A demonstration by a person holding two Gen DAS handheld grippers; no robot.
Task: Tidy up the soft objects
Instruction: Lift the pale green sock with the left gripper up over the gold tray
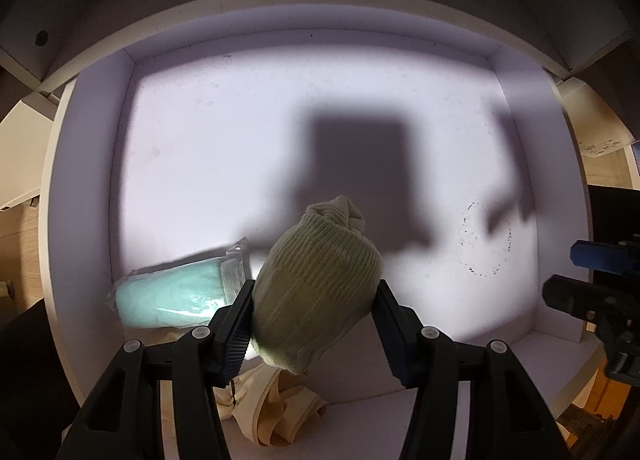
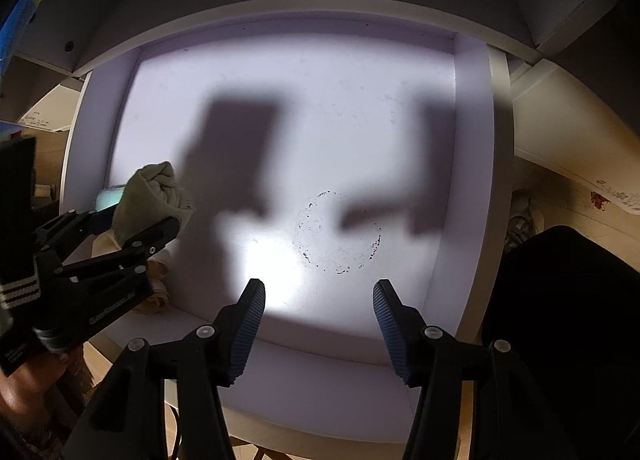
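Green ribbed sock roll (image 1: 316, 288) | left gripper (image 1: 314, 320) downward, jaws clamping

Both tools are made of black plastic. The left gripper (image 1: 312, 324) has two angular arms with open slots, round pale rivets at the joints, and dark blue ribbed pads (image 1: 236, 334). The right gripper (image 2: 319, 326) looks the same, with ribbed blue pads (image 2: 250, 324). In the right wrist view, the left tool's body carries white stripes and small silver screws.
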